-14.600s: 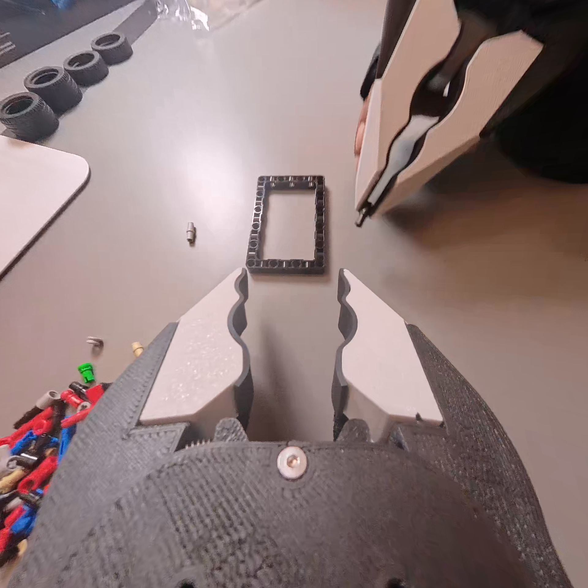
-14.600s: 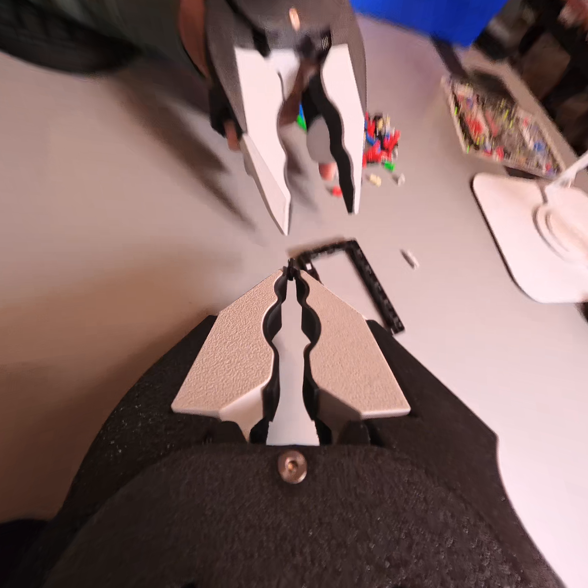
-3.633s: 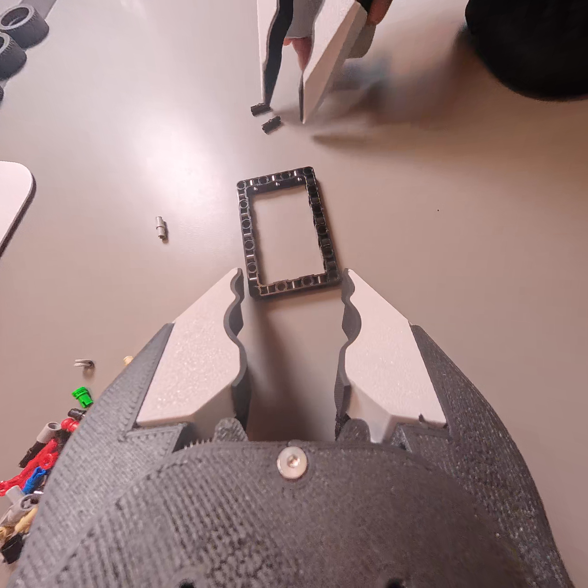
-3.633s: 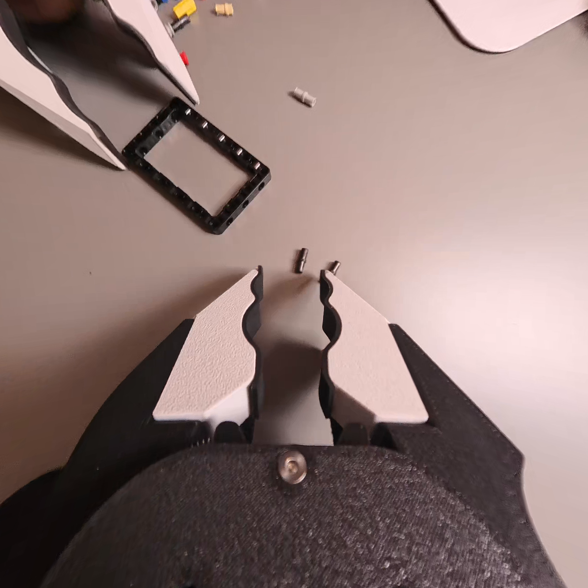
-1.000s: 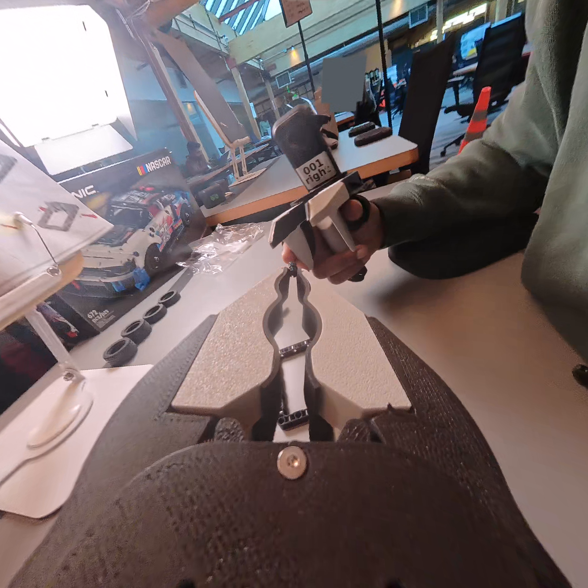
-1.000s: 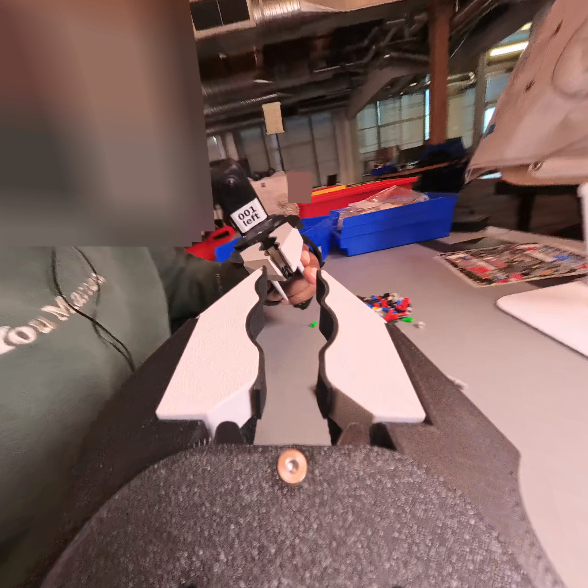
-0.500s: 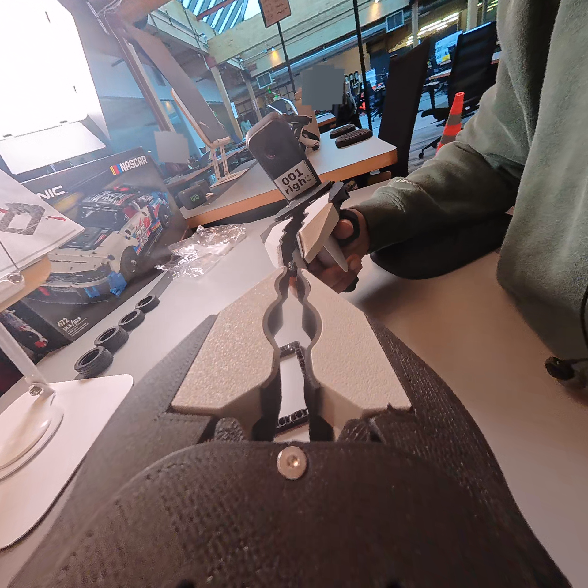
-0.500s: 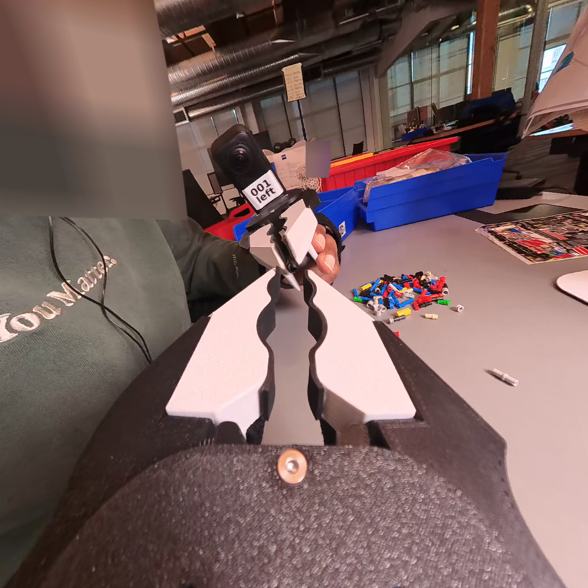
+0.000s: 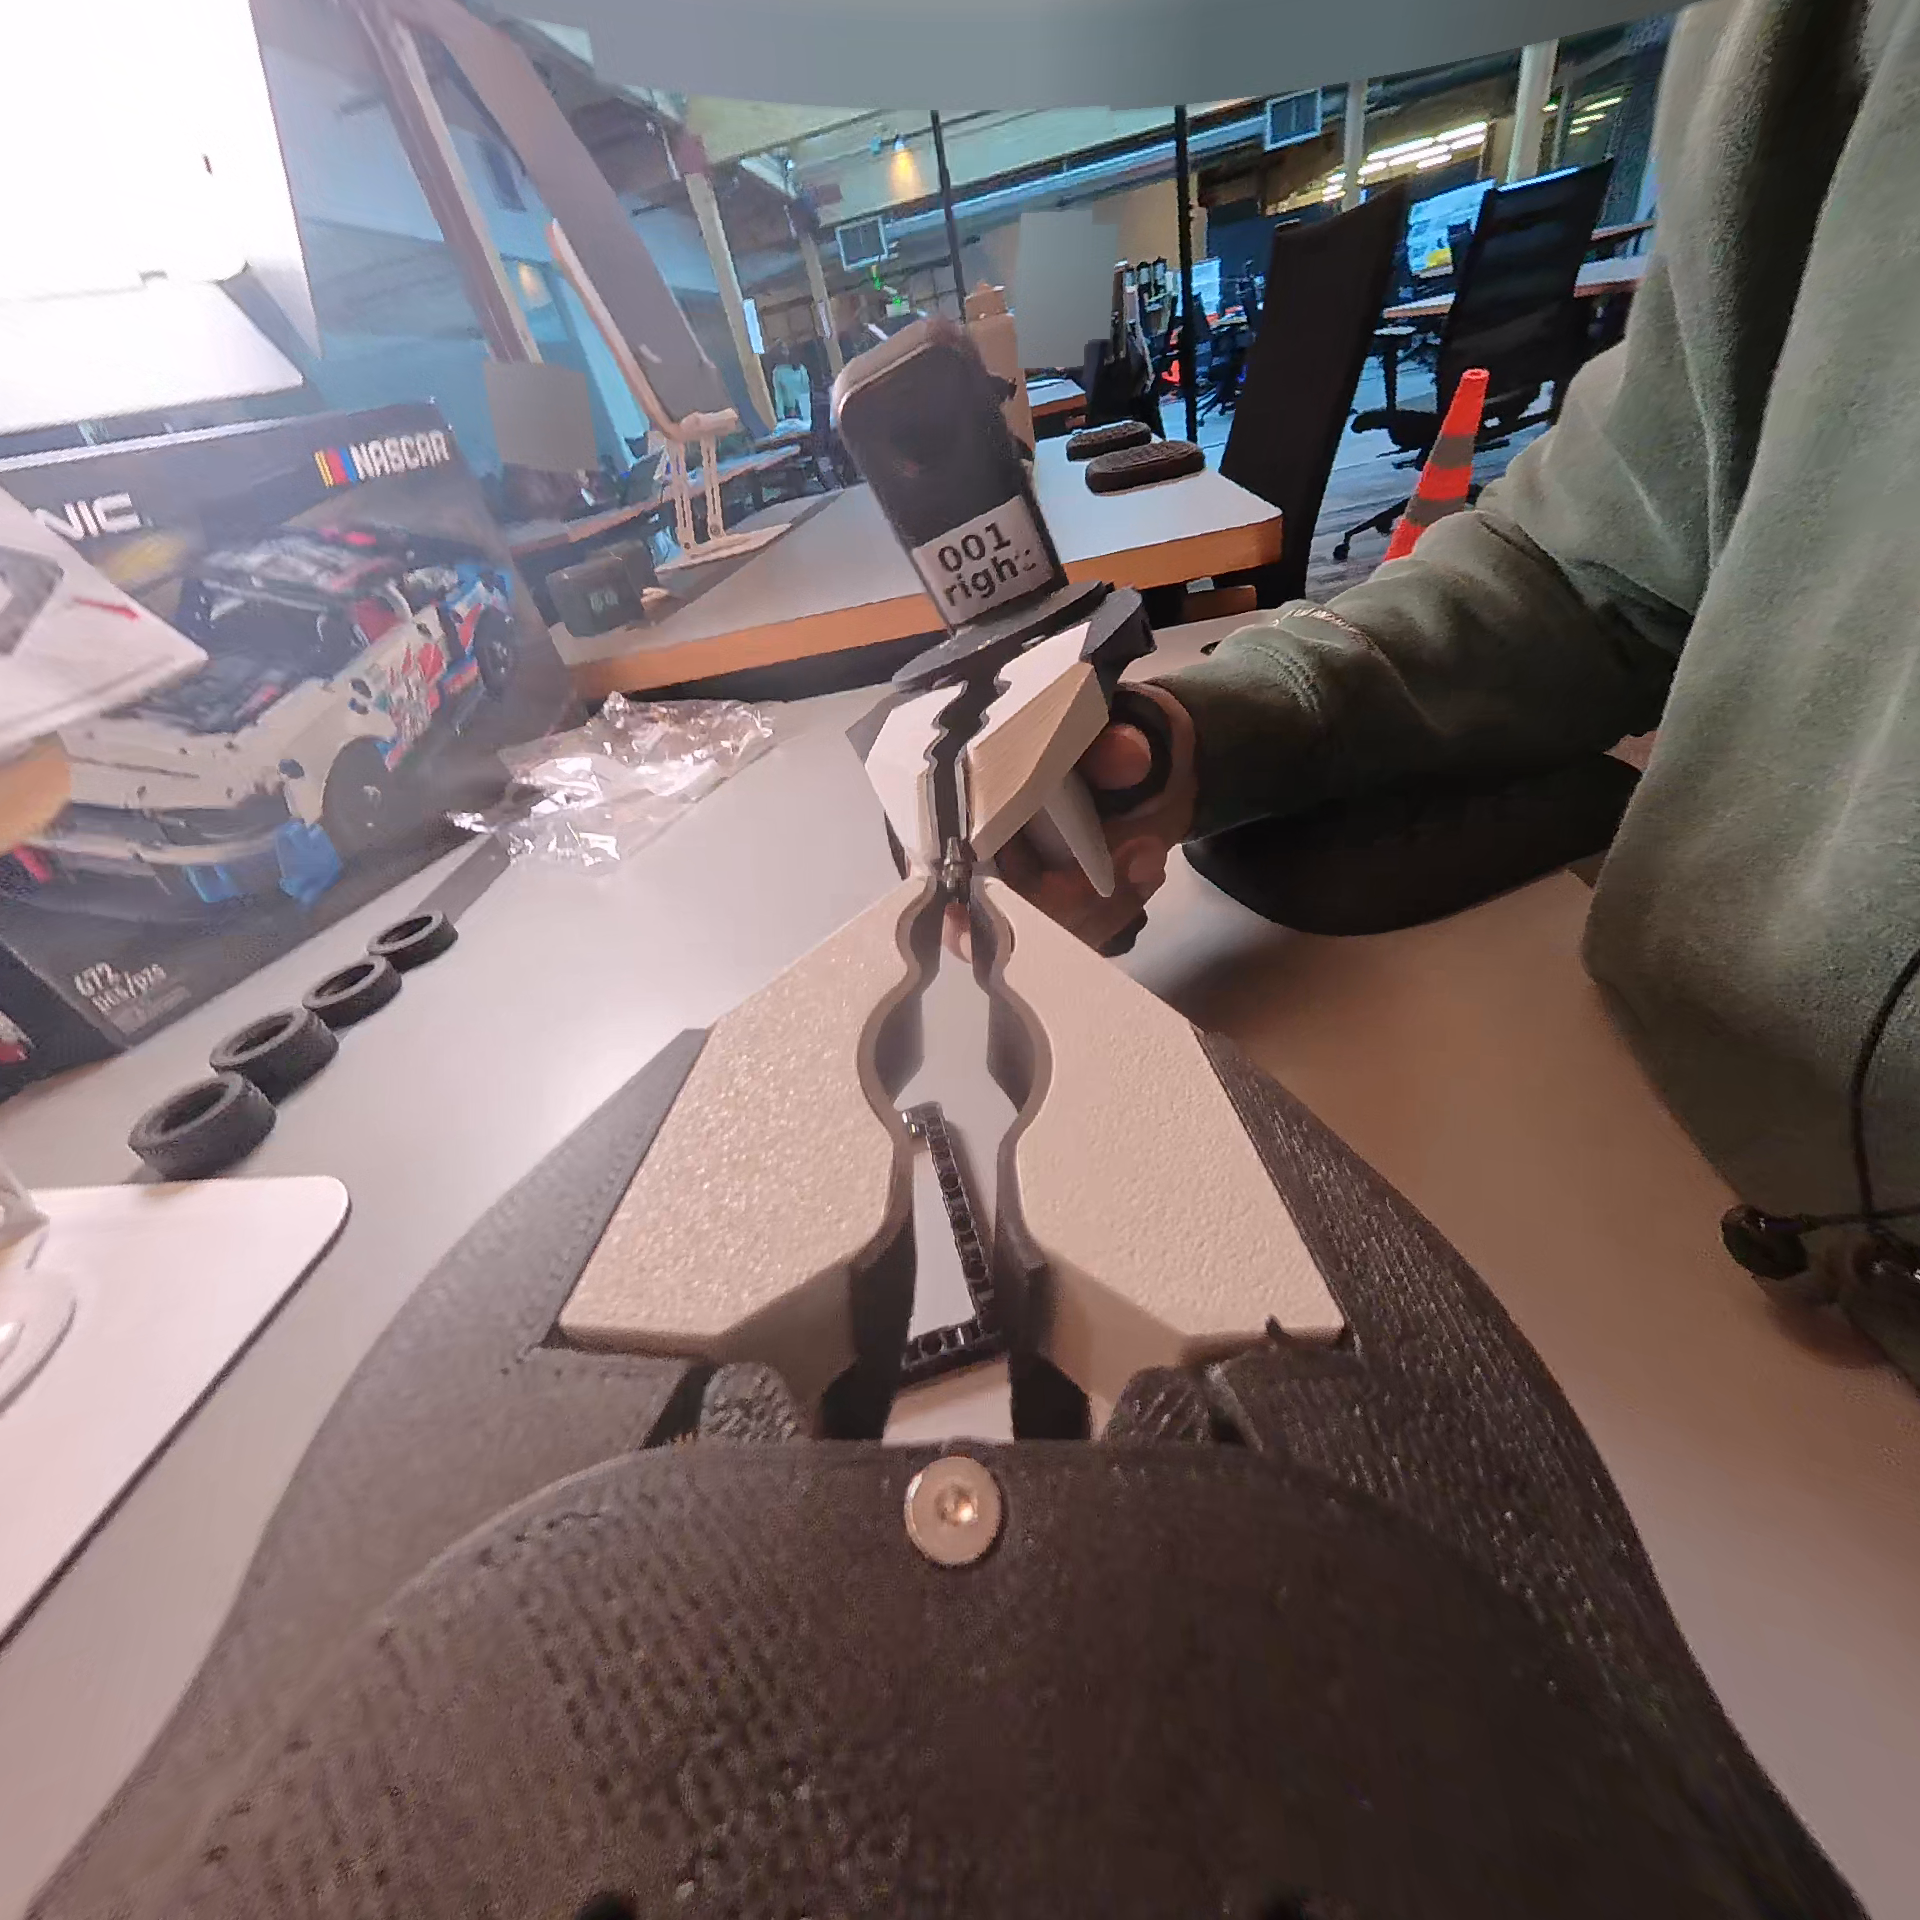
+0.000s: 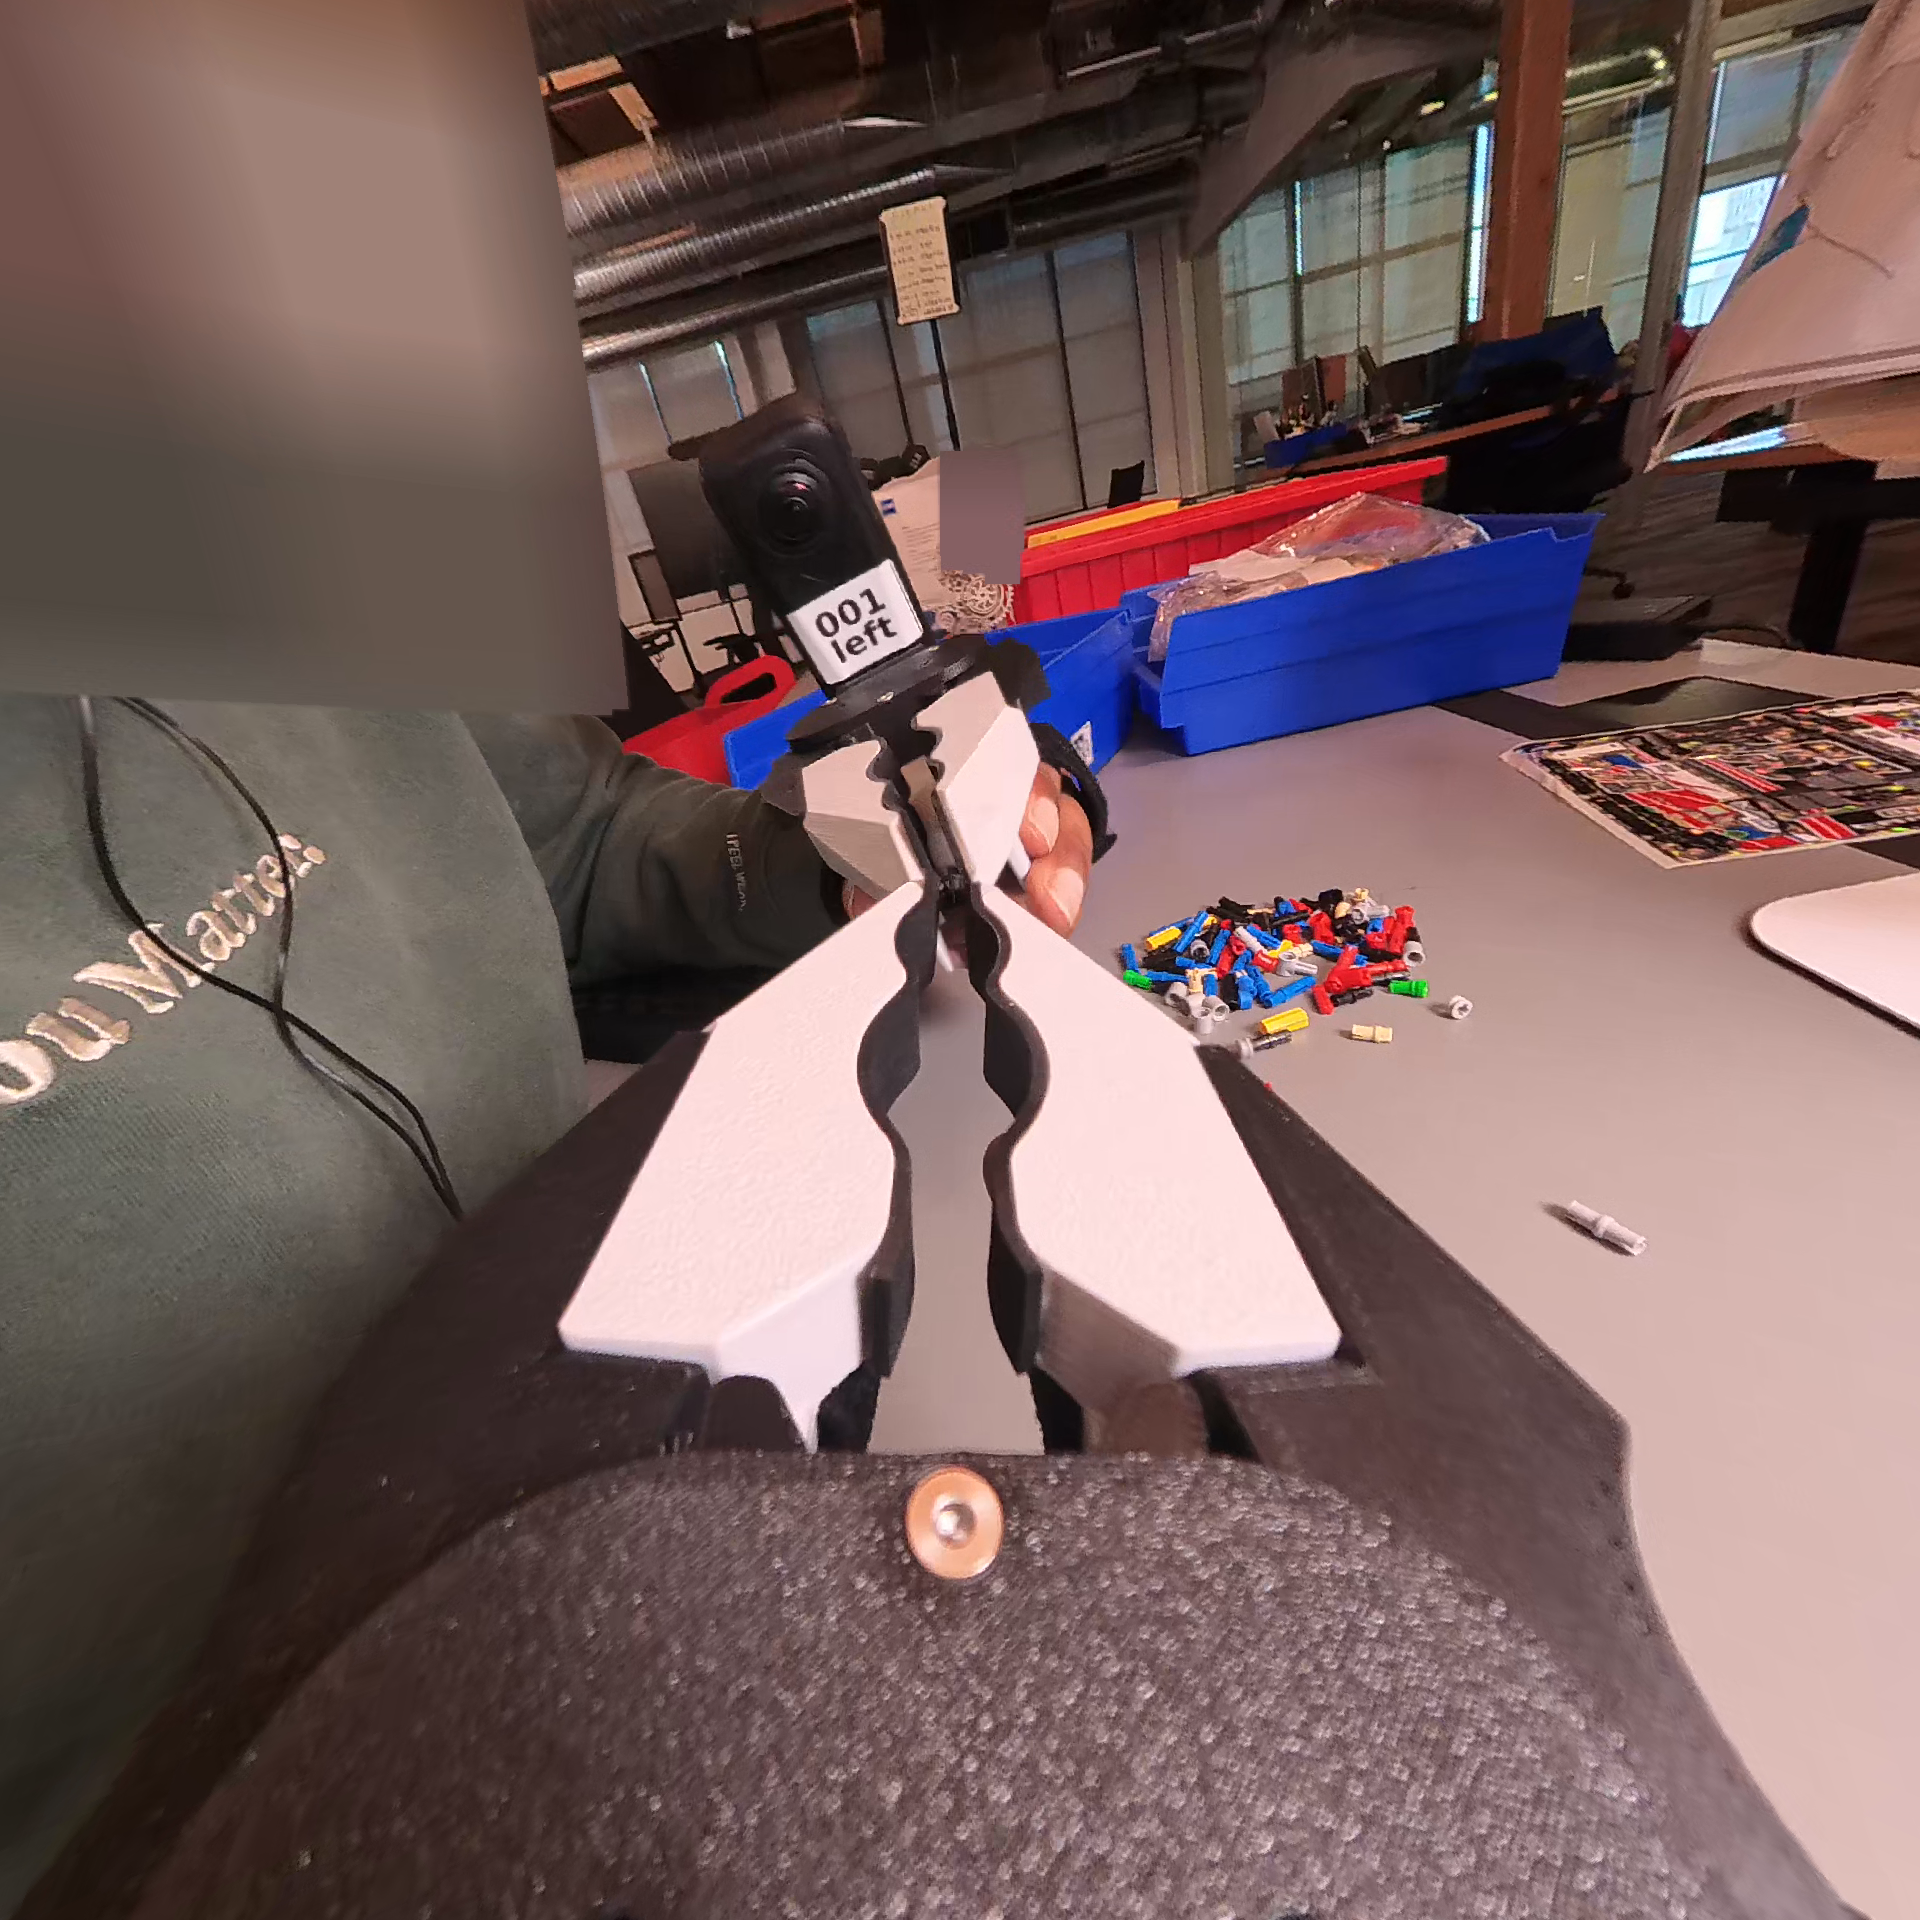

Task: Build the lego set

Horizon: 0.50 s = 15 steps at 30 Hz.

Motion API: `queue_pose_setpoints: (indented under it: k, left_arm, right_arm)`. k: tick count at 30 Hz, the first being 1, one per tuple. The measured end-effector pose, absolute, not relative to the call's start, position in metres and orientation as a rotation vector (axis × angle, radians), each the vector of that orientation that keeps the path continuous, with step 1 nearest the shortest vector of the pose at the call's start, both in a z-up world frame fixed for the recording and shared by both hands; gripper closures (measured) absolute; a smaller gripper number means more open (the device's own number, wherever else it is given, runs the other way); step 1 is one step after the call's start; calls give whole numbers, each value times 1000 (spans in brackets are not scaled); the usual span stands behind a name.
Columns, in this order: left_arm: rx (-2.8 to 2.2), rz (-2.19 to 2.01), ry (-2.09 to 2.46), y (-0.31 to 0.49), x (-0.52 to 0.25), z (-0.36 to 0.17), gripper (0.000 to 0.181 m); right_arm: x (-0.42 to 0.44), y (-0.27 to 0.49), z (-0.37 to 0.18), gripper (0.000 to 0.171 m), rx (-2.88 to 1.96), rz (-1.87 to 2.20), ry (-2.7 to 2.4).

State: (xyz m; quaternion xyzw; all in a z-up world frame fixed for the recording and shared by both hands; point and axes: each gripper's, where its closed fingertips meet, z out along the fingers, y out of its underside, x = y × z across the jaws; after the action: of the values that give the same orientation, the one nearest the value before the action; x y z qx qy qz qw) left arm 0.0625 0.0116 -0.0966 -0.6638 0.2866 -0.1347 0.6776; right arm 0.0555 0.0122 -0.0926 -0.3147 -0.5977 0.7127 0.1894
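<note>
Both grippers are raised above the grey table and face each other tip to tip. My left gripper (image 9: 954, 904) is shut on the black rectangular frame (image 9: 956, 1226), which shows through the gap between its fingers. In the right wrist view the left gripper (image 10: 940, 868) holds the frame edge-on. My right gripper (image 10: 948, 902) is shut on a small black pin (image 9: 951, 860) at its tips. In the left wrist view the right gripper (image 9: 951, 847) has the pin right at the left gripper's fingertips. Whether the pin touches the frame is hidden.
Several black tyres (image 9: 249, 1055), the set's box (image 9: 260, 644), a clear plastic bag (image 9: 623, 769) and a white stand base (image 9: 156, 1330) lie to the left. A pile of small coloured pieces (image 10: 1278, 956), a loose grey pin (image 10: 1605, 1226), blue bins (image 10: 1351, 623) and a printed sheet (image 10: 1745, 769) are across the table. A person's green sleeve (image 9: 1455, 665) is close by.
Since 3.6 s ago the left gripper has closed on the frame, the right on a pin, and both have lifted off the table. In the last second the tips have drawn together.
</note>
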Motion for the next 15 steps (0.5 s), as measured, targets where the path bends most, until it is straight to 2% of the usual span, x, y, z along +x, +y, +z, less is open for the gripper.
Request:
queue_pose_setpoints:
  k: [5, 15]
  left_arm:
    - [-1531, -330, 577, 15, 52, -100, 173]
    - [-1514, -346, 545, 15, 52, -92, 172]
  right_arm:
    - [51, 21, -90, 170, -942, 2008, -1627]
    - [50, 24, -88, 170, -940, 2011, -1600]
